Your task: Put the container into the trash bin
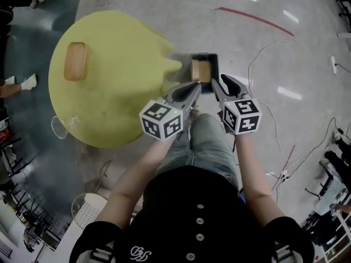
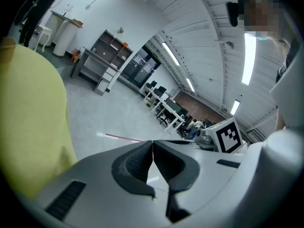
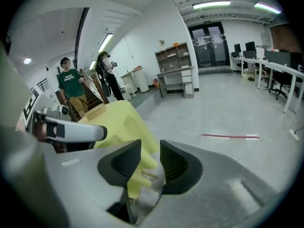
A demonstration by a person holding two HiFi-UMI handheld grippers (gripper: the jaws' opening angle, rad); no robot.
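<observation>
Nearest the head camera is the person's black top, with both forearms reaching forward over jeans (image 1: 205, 141). The left gripper (image 1: 196, 85) is clenched on nothing. In its own view the two ribbed pads (image 2: 135, 160) meet in a thin seam, and only bare floor shows past them. The right gripper (image 1: 218, 80) is released: its jaws stand apart, and the gap frames a drooping fold of yellow cloth (image 3: 121, 120) that lies beyond the pads, touched by neither.

Both grippers point forward and down, side by side. In the head view their tips overlap the near rim of the trash bin (image 1: 214, 64), a dark rectangular bin standing on the floor just beside the table. The container (image 1: 201, 70) — a tan box — lies inside the bin, apart from both grippers.

Left of the bin spreads the round table (image 1: 120, 86) draped in that yellow cloth. A second tan container (image 1: 75, 61) sits on its far left part, well apart from the bin.

Beyond, the grey floor carries a red line (image 1: 258, 16) and thin cables (image 1: 263, 53). The right gripper view takes in the far room: two people (image 3: 71, 87) standing past the table, a shelf unit (image 3: 175, 68), glass doors (image 3: 211, 44) and a row of desks (image 3: 280, 72).
</observation>
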